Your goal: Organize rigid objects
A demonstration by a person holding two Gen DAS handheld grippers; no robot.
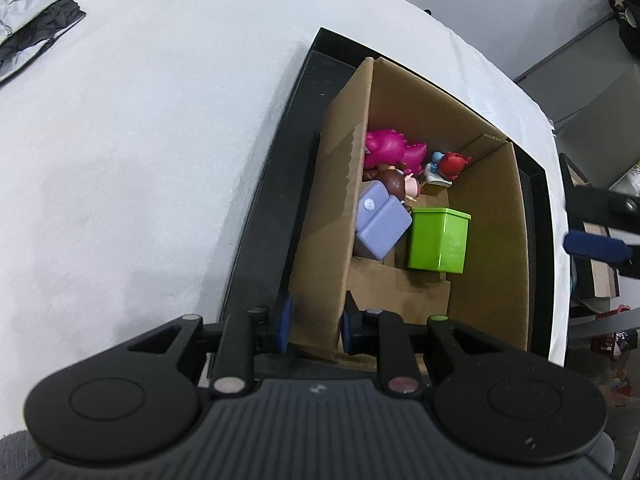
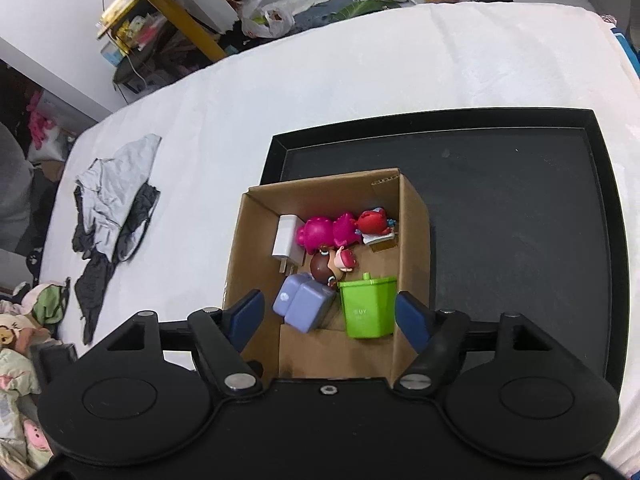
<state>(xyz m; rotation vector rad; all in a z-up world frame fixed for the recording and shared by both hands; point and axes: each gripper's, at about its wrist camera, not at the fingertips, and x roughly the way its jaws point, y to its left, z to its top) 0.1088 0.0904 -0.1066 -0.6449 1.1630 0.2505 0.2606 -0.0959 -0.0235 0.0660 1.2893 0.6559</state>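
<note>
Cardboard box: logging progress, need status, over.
Left gripper shut on cardboard box wall. Right gripper open, empty, above box. Green bin upright inside among toys. Nothing in the way.

Two black handheld grippers with blue pads

The left gripper (image 1: 314, 330) and the right gripper (image 2: 330, 314) each show round black hubs, ribbed housing, silver screws and blue finger pads at frame bottom.

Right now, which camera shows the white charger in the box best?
The right wrist view: the white charger lies in plain sight, prongs visible, beside the pink toy. In the left wrist view the cardboard box wall hides it entirely.
</note>
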